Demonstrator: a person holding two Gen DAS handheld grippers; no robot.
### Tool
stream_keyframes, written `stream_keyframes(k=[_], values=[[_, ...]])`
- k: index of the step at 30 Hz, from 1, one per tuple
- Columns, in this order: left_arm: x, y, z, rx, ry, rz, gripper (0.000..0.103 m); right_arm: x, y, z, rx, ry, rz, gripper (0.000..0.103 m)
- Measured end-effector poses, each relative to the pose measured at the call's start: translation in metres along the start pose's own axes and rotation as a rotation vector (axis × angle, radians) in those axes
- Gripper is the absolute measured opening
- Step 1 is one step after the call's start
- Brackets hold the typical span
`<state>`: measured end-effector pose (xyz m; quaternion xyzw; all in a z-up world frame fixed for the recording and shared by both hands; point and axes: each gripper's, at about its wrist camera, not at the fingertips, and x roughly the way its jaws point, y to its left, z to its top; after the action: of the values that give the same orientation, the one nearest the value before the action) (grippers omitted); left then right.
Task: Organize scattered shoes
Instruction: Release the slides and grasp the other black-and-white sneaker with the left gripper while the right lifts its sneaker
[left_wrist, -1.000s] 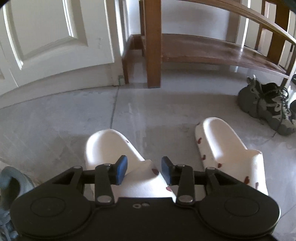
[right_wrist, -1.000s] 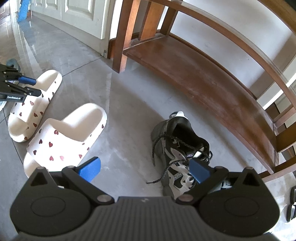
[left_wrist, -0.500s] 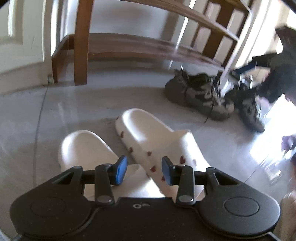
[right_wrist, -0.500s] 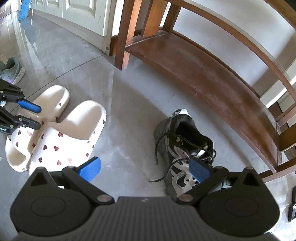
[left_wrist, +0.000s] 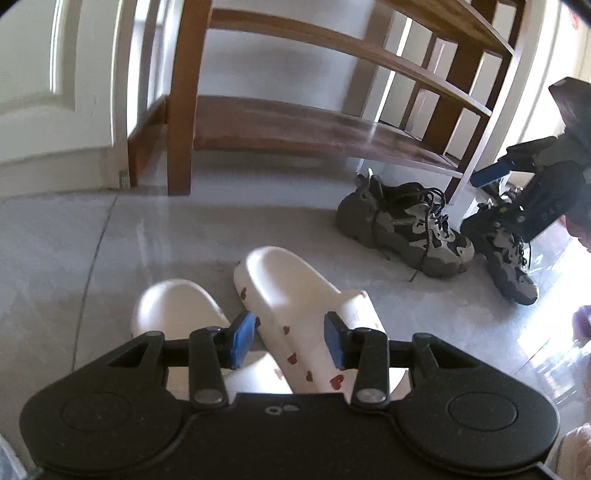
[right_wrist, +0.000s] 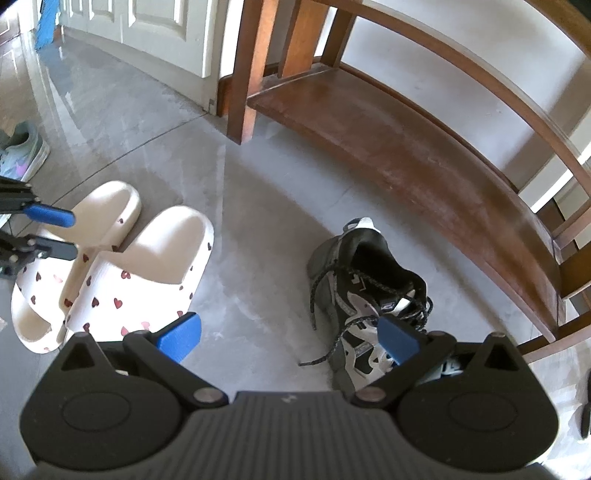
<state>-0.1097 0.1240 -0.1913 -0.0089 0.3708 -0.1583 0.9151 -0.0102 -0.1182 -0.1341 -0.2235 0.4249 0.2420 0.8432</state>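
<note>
Left wrist view: left gripper (left_wrist: 288, 338) above 2 heart-print slides (left_wrist: 306, 302), paired side by side on floor (left_wrist: 110, 240); jaws opening, gripping nothing. Right gripper (right_wrist: 288, 338) wide apart over sneaker (right_wrist: 364, 291), likely next pick.

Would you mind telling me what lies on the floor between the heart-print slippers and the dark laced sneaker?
Nothing: in the right wrist view, bare grey floor separates the heart-print slippers from the dark laced sneaker.

A wooden rack (right_wrist: 424, 147) stands on the grey floor (right_wrist: 258, 258), its lowest shelf bare. A white door (left_wrist: 48, 92) is just left of the rack. A blue thing (right_wrist: 46, 22) leans far beyond the door.
</note>
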Motion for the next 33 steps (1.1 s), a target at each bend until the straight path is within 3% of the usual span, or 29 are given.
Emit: stream_keyframes(k=[3,12,17,20,24,26,29,33], values=[[0.004,-0.015,0.005,0.039,0.004,0.02,0.046,-0.001,-0.006,-0.001,0.046,-0.013,-0.008,0.103],[0.022,-0.065,0.044,0.183,0.004,-0.056,0.058,-0.019,-0.047,-0.018,0.261,-0.073,-0.07,0.103],[0.026,-0.105,0.078,0.361,0.014,-0.122,0.059,-0.025,-0.064,-0.039,0.342,-0.061,-0.118,0.103],[0.03,-0.129,0.097,0.456,-0.001,-0.116,0.059,-0.032,-0.073,-0.055,0.391,-0.079,-0.18,0.103],[0.047,-0.155,0.118,0.502,0.024,-0.083,0.059,-0.04,-0.083,-0.083,0.471,-0.116,-0.278,0.103],[0.061,-0.173,0.131,0.491,0.066,-0.066,0.059,-0.041,-0.091,-0.099,0.552,-0.115,-0.276,0.103],[0.072,-0.198,0.141,0.498,0.063,-0.033,0.059,-0.038,-0.105,-0.118,0.665,-0.086,-0.255,0.103],[0.08,-0.229,0.143,0.539,0.035,-0.026,0.06,-0.037,-0.11,-0.13,0.681,-0.074,-0.279,0.103]])
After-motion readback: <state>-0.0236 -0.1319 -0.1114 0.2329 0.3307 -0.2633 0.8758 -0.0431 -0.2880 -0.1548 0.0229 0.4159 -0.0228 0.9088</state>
